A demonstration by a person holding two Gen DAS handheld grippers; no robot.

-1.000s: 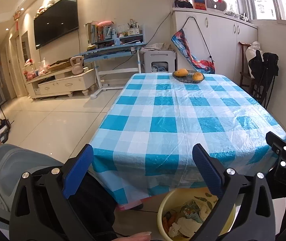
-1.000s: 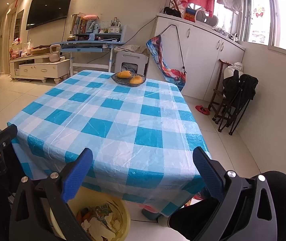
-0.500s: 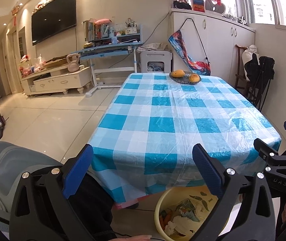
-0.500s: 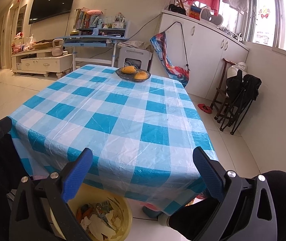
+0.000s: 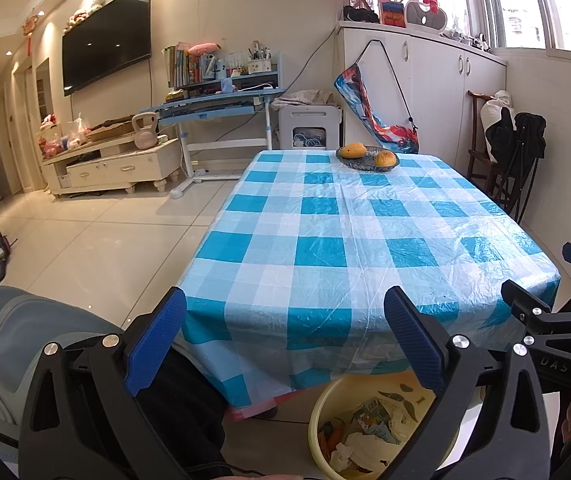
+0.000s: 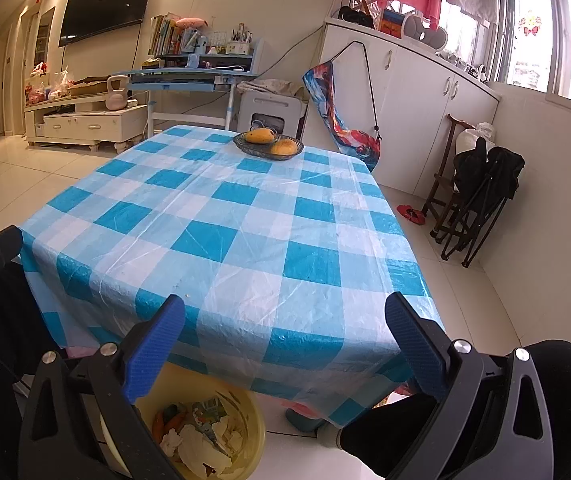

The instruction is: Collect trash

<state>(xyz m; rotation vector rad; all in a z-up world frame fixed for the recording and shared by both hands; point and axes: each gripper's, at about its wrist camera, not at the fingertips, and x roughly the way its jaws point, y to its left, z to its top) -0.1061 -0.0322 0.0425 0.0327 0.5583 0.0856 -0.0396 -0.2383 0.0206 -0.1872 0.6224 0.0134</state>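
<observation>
Both grippers are hanging at the near table edge, jaws spread wide and gripping nothing: the left gripper (image 5: 285, 348) and the right gripper (image 6: 285, 346). The trash (image 6: 201, 436) — crumpled paper scraps and orange peelings — is lying in a round yellow plastic basin (image 6: 251, 438) on the floor, partly under the table. The glossy blue-and-white checked plastic tablecloth (image 5: 349, 240) is carrying only a dark woven fruit bowl (image 5: 367, 158) at its far end. Collecting looks about finished — a last scan for leftover scraps would be wise.
</observation>
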